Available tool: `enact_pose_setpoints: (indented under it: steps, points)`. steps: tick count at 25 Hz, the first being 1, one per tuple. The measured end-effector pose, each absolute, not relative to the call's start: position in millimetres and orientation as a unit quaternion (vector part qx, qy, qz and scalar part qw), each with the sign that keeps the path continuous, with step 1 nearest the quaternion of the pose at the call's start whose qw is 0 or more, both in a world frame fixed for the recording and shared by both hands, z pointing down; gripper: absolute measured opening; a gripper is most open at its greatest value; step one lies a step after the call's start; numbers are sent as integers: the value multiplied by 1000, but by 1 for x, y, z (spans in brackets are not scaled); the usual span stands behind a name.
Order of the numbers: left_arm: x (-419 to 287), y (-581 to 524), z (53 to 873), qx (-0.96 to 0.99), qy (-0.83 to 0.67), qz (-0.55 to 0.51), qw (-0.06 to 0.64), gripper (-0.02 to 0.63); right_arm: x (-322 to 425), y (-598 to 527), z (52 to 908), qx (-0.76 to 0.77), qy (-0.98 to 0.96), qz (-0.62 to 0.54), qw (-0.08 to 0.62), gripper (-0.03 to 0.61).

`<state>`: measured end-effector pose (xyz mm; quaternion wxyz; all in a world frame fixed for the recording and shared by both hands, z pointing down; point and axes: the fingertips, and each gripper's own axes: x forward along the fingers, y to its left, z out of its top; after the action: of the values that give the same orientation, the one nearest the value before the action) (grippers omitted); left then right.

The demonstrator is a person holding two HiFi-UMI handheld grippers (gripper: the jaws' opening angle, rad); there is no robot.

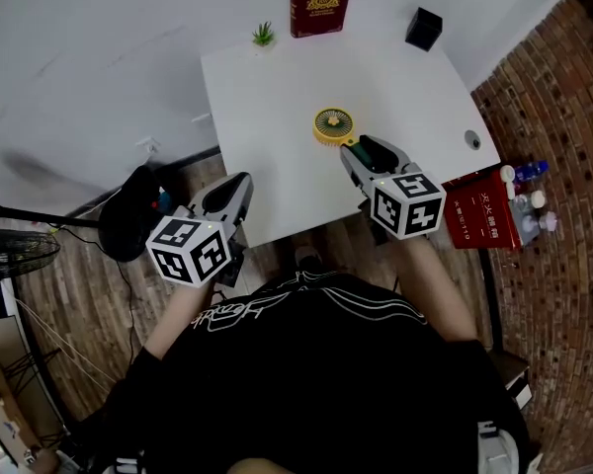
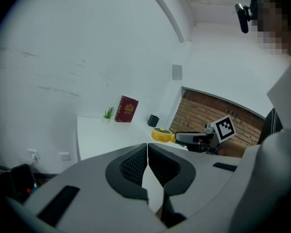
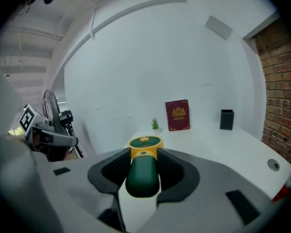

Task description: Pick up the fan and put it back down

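From the head we look steeply down on the white table (image 1: 267, 97). Each gripper camera sits close behind its own jaws and looks across the table; all three views share the fan (image 1: 333, 124) and the red book (image 1: 320, 5) at the wall.
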<state>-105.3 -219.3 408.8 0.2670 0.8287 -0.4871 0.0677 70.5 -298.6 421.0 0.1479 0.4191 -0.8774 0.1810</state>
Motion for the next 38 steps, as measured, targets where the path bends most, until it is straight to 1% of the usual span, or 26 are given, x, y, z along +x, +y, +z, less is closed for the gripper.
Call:
enact_pose_setpoints:
  steps: [13,31,38]
  points:
    - [-124,-244,425,813,-506,72,279,34,62,-337,504,412,-857,213,224,169]
    - [-134,-249,451,807,-498,90,303,34,62,-335,568,419,-834,232,275,170]
    - [-136,-244,458,806,-495,93,311,34,62,-328,592,415,-819,239,317,170]
